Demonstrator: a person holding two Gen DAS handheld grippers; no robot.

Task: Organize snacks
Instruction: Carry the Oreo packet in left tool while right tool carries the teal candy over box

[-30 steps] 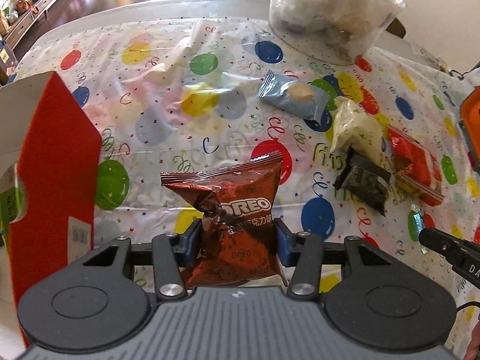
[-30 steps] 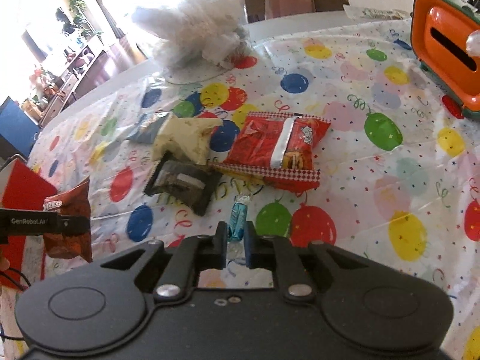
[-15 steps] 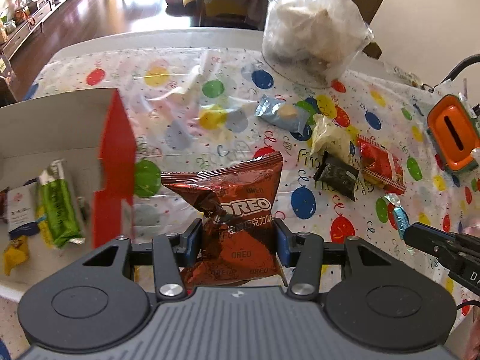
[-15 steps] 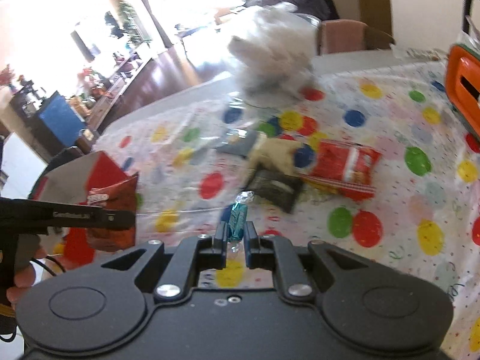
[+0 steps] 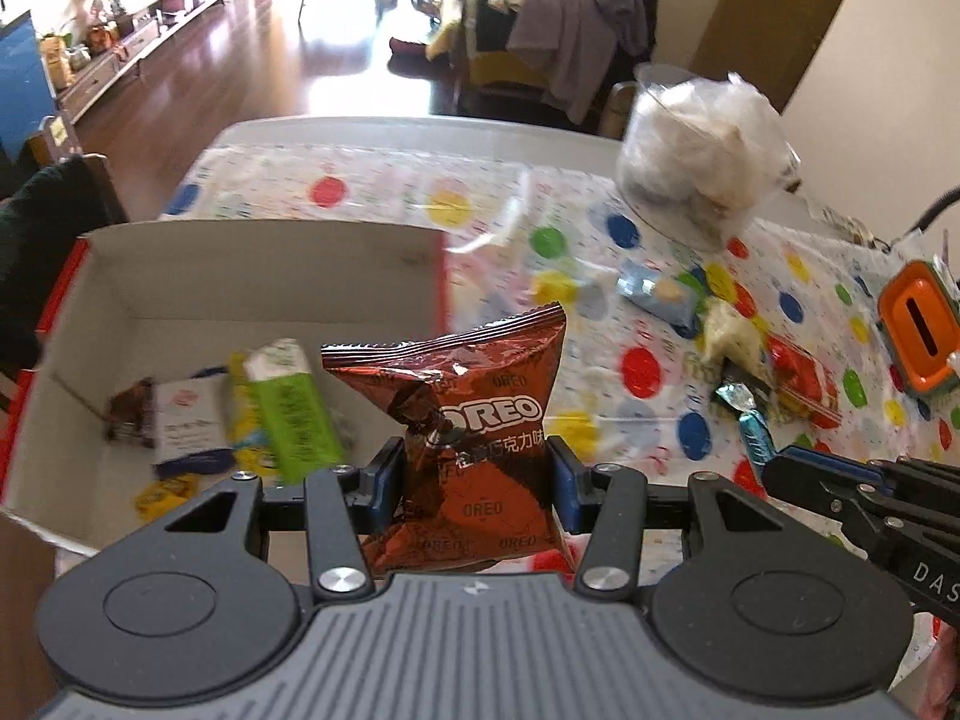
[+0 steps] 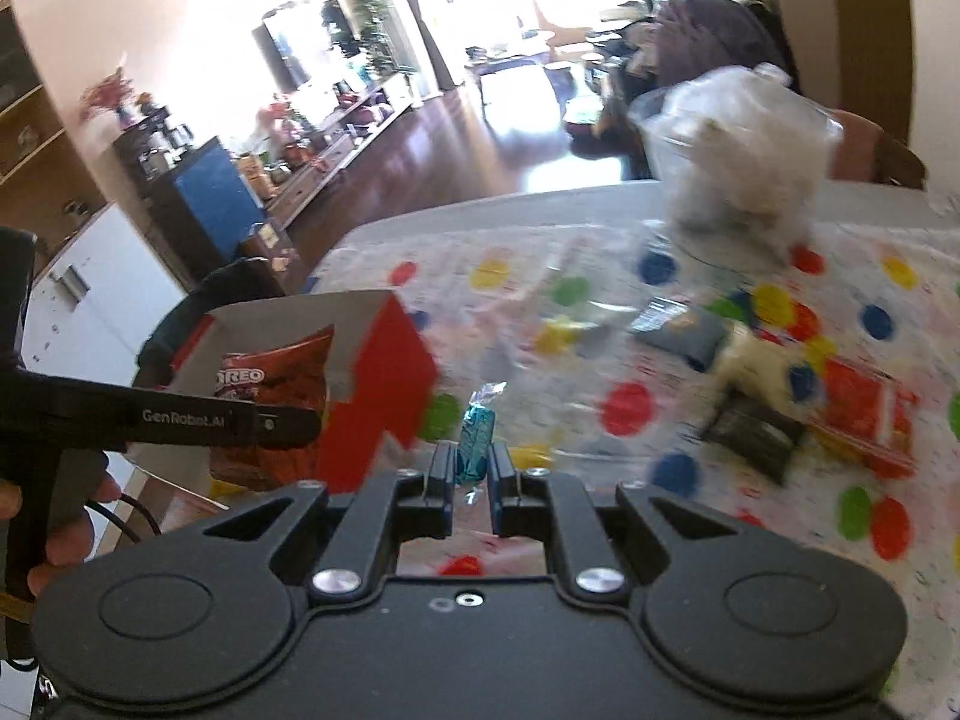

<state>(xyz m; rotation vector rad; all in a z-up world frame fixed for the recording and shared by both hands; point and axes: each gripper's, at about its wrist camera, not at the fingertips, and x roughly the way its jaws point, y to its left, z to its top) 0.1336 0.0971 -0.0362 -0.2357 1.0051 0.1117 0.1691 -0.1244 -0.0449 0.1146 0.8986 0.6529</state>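
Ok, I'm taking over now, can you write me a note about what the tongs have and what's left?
Left tongs: shut on the Oreo bag, above the box.
Right tongs: shut on the blue candy, beside the box.
Done: a green bar and a few small packets lie in the box.
Left: drop both in, then fetch the red packet, black packet, pale packet and grey-blue packet from the tablecloth.

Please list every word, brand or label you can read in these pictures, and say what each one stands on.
"OREO", large and repeated small: the brown packet in the left gripper.
Chinese characters under the logo: same packet, only partly legible.
"GenRobot.AI": side of the left gripper, right wrist view.
"DAS", cut off by the frame: side of the right gripper, left wrist view.
Print on the green packet and white card in the box: too blurred.
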